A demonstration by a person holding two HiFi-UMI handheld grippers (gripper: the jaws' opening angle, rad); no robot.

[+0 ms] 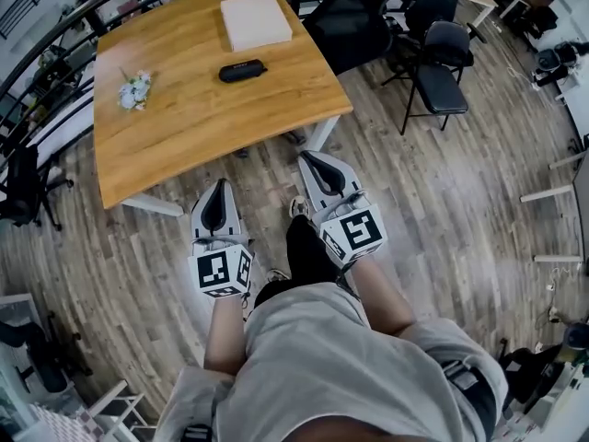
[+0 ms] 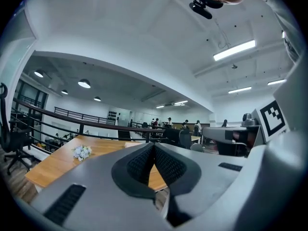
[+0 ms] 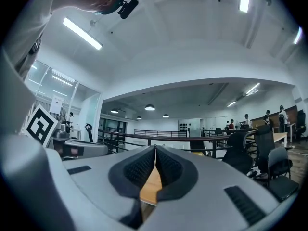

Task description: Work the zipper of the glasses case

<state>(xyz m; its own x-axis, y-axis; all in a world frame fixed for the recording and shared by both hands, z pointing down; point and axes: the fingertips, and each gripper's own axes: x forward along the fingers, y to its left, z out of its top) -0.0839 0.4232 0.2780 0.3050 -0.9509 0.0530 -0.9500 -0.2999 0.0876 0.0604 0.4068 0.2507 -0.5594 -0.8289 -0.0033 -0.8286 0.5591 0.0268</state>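
A black zipped glasses case (image 1: pixel 243 70) lies on the wooden table (image 1: pixel 184 127), near its middle and toward the far side. My left gripper (image 1: pixel 217 188) and right gripper (image 1: pixel 317 159) are held side by side over the floor just short of the table's near edge, well away from the case. Both are shut with nothing between their pads, tips meeting in the left gripper view (image 2: pixel 153 145) and the right gripper view (image 3: pixel 155 148). The case is hidden behind the jaws in both gripper views.
A flat white box (image 1: pixel 255 20) lies behind the case and a small flower bunch (image 1: pixel 134 89) sits at the table's left. Black office chairs (image 1: pixel 440 63) stand to the right on the wooden floor. A dark railing (image 1: pixel 55 35) runs behind the table.
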